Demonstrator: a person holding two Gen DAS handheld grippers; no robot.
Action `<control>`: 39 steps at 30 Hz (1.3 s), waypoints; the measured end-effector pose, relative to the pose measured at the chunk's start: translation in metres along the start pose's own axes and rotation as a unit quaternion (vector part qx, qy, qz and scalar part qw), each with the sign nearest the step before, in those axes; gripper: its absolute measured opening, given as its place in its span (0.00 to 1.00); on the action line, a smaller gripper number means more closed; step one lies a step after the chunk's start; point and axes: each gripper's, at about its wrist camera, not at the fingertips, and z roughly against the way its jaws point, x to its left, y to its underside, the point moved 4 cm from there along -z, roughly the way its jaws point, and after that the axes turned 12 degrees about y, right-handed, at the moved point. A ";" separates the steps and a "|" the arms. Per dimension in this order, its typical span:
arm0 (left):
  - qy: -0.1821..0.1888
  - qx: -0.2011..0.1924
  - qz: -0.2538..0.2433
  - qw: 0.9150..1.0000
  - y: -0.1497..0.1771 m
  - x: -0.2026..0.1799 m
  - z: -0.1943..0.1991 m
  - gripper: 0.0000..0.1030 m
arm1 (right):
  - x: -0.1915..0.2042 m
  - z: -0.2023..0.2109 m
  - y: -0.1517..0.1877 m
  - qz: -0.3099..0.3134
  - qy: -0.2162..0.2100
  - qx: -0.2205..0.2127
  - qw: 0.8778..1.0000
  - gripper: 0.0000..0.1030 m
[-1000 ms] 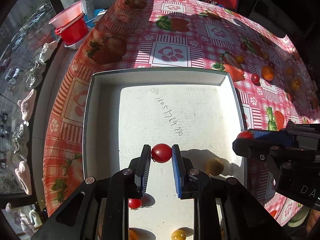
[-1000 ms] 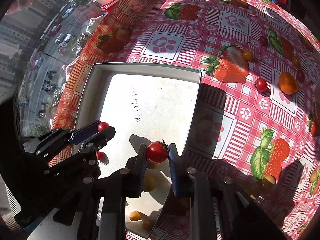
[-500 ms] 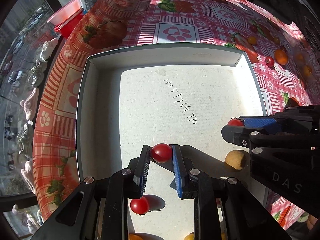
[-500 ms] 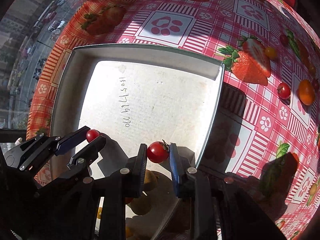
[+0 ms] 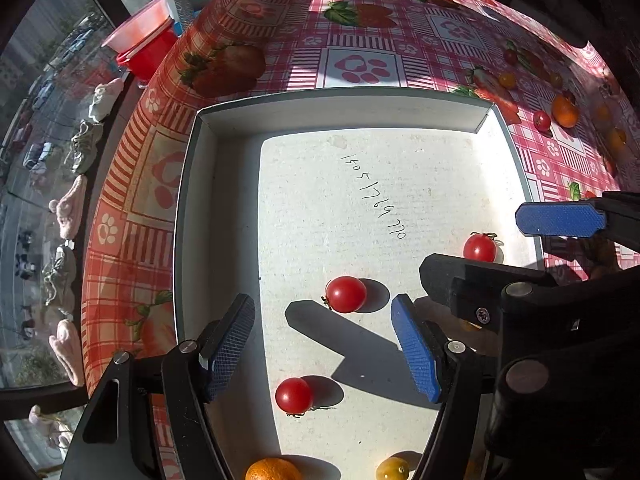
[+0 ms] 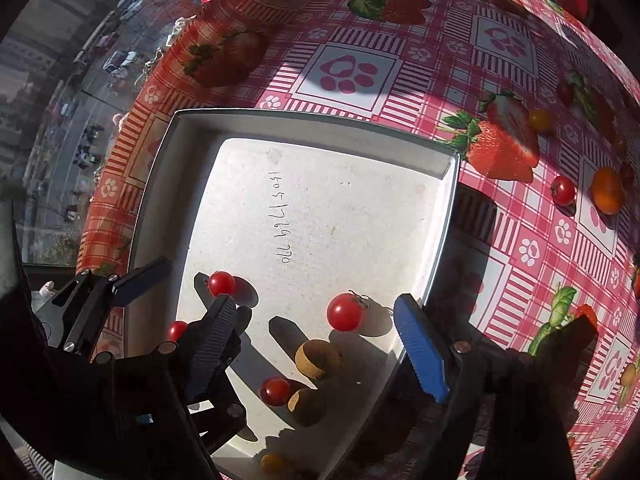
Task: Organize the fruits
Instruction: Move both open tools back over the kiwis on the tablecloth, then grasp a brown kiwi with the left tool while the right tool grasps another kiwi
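Note:
A white tray (image 5: 340, 98) (image 6: 312, 118) with a grey rim holds several fruits. My left gripper (image 5: 322, 312) hangs over the tray's near part with its jaws opening. A red cherry tomato (image 5: 346, 294) lies loose on the floor just past its tips, touched by neither pad. My right gripper (image 6: 314, 304) is over the tray's right side, its jaws opening too. A second cherry tomato (image 6: 345, 312) sits free between its fingertips. Another red tomato (image 5: 294, 395) lies under the left gripper. Two brown longans (image 6: 318, 359) and a further tomato (image 6: 275, 391) lie under the right one.
An orange (image 5: 272, 470) and a yellow tomato (image 5: 392, 468) rest at the tray's near edge. On the strawberry tablecloth to the right lie a red tomato (image 6: 563, 190), an orange (image 6: 608, 190) and smaller fruits. Red tubs (image 5: 148, 50) stand beyond the table's left edge.
Both grippers were shut on a red cherry tomato each. Both have opened wide, and the two tomatoes now sit free in the tray.

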 end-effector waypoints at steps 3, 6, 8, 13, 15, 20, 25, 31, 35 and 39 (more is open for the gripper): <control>-0.002 -0.003 -0.007 1.000 -0.001 -0.006 0.006 0.70 | -0.009 0.013 0.003 -0.015 -0.010 -0.009 1.000 0.81; -0.003 -0.007 -0.024 1.000 0.002 -0.017 0.012 0.70 | -0.024 0.025 0.012 -0.028 0.006 -0.019 0.999 0.81; 0.000 -0.008 -0.033 0.999 0.003 -0.025 0.015 0.70 | -0.040 0.031 0.020 -0.048 0.006 -0.021 0.999 0.81; 0.014 -0.020 -0.065 0.998 0.003 -0.056 0.029 0.70 | -0.088 0.044 0.051 -0.105 0.037 -0.029 0.993 0.81; 0.022 -0.026 -0.087 0.996 0.002 -0.074 0.034 0.70 | -0.112 0.045 0.072 -0.129 0.059 -0.024 0.990 0.81; 0.056 -0.029 -0.139 0.988 -0.002 -0.121 0.038 0.70 | -0.160 0.028 0.127 -0.179 0.091 0.020 0.979 0.81; 0.071 -0.010 -0.177 0.982 0.000 -0.165 0.023 0.70 | -0.176 0.016 0.154 -0.206 0.082 0.033 0.975 0.81; 0.066 0.014 -0.179 0.981 0.003 -0.176 0.006 0.70 | -0.173 0.007 0.155 -0.201 0.077 0.026 0.976 0.80; 0.060 0.023 -0.172 0.983 0.003 -0.173 -0.001 0.70 | -0.172 0.002 0.153 -0.194 0.082 0.020 0.977 0.60; 0.059 0.030 -0.174 0.982 0.005 -0.178 -0.007 0.70 | -0.167 0.000 0.147 -0.176 0.098 0.008 0.980 0.42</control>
